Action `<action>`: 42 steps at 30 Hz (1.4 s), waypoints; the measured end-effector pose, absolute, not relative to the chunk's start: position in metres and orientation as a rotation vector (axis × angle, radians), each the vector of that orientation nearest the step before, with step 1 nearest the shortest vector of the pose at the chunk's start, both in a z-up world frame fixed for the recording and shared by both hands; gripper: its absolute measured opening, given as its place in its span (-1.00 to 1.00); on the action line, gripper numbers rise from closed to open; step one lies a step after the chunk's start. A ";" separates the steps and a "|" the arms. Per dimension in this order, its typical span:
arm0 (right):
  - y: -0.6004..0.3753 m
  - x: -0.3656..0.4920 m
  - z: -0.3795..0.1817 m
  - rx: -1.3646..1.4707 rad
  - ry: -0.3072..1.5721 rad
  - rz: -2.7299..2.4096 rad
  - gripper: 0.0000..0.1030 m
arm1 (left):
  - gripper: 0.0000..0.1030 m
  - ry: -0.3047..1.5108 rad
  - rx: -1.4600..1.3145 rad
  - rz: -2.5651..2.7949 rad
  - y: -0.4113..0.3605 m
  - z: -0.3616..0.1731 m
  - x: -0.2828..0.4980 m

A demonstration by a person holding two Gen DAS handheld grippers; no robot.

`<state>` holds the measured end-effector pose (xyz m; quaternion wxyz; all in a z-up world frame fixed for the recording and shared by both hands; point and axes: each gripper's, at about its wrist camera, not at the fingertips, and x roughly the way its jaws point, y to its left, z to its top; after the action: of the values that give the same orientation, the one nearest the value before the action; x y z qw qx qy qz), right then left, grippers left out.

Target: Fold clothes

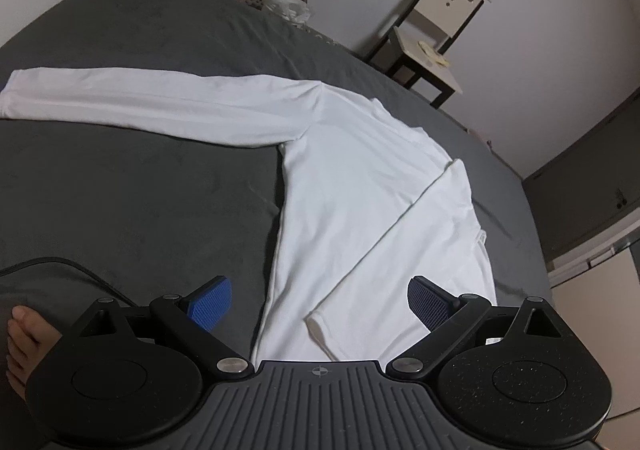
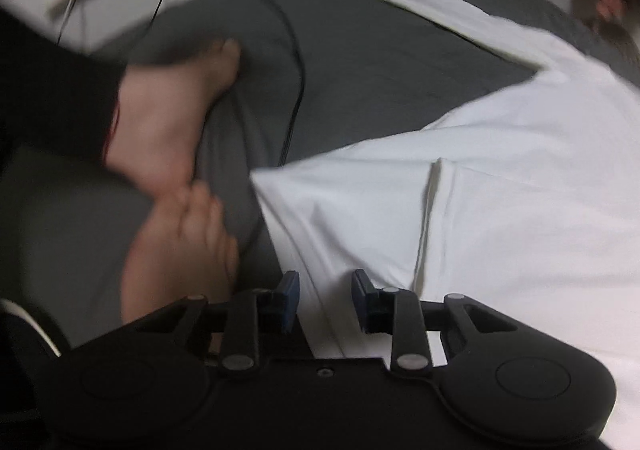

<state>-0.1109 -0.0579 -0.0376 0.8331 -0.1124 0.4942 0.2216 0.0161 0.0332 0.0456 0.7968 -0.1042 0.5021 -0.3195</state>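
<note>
Two grippers point steeply down over a white long-sleeved shirt spread flat on the grey bed sheet. Left gripper hangs above the shirt's near hem, jaws wide apart, holding nothing. Right gripper sits at the shirt's hem edge beside bare feet, jaws narrowly parted with the hem between them, pads not pressing it.

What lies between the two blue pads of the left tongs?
In the left wrist view, the hem of the white long-sleeved shirt and its folded-in sleeve cuff lie between the open left tongs, on the grey bedsheet.
</note>
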 end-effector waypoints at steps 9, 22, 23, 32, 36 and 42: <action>-0.039 -0.130 -0.047 -0.536 0.997 0.499 -0.51 | 0.85 1.087 -0.216 -0.710 0.036 0.044 0.014; -0.039 -0.135 -0.044 -0.550 0.972 0.480 -0.84 | 0.85 1.097 -0.222 -0.720 0.036 0.039 0.012; -0.039 -0.135 -0.045 -0.554 0.971 0.479 -0.86 | 0.85 1.097 -0.219 -0.721 0.035 0.039 0.012; -0.050 -0.137 -0.036 -0.469 0.955 0.498 -0.92 | 0.85 1.103 -0.204 -0.718 0.033 0.040 0.012; -0.055 -0.137 -0.033 -0.416 0.974 0.539 -0.92 | 0.85 1.103 -0.192 -0.728 0.030 0.041 0.010; -0.056 -0.133 -0.039 -0.361 1.024 0.577 -0.92 | 0.85 1.111 -0.166 -0.738 0.030 0.036 0.007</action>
<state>-0.1335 -0.0562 -0.0394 0.8168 -0.1694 0.4805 0.2709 0.0069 0.0304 0.0362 0.7826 -0.0770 0.5145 -0.3419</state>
